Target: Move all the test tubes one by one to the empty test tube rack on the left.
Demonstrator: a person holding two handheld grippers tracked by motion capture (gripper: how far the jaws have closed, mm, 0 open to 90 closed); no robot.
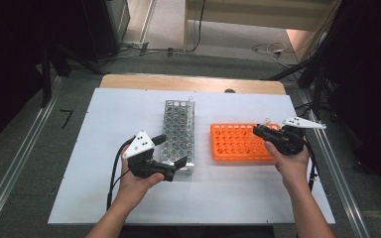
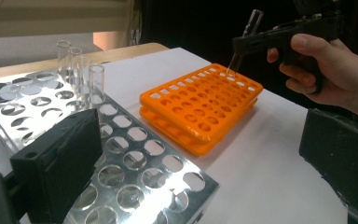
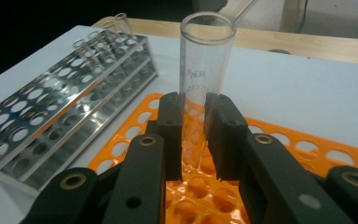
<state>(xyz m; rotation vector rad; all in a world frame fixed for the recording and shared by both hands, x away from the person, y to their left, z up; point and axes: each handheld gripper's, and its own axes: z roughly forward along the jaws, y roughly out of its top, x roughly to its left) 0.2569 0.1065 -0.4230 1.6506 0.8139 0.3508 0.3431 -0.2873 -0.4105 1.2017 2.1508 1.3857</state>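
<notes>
My right gripper (image 1: pixel 258 131) is shut on a clear glass test tube (image 3: pixel 206 60), held upright over the far right part of the orange tube rack (image 1: pixel 235 144). From the left gripper view the tube (image 2: pixel 253 19) tilts, its lower tip just above the orange rack (image 2: pixel 200 102). My left gripper (image 1: pixel 171 150) stands open at the near end of the shiny metal rack (image 1: pixel 178 129), one jaw over the rack and nothing between the jaws. Several empty glass tubes (image 2: pixel 95 81) stand at the metal rack's far end.
Both racks lie side by side on a white board (image 1: pixel 129 198) over a wooden table (image 1: pixel 193 82). Cables (image 1: pixel 273 48) and dark stands surround the table on the floor. Bare board lies in front of the racks and to the left of the metal rack.
</notes>
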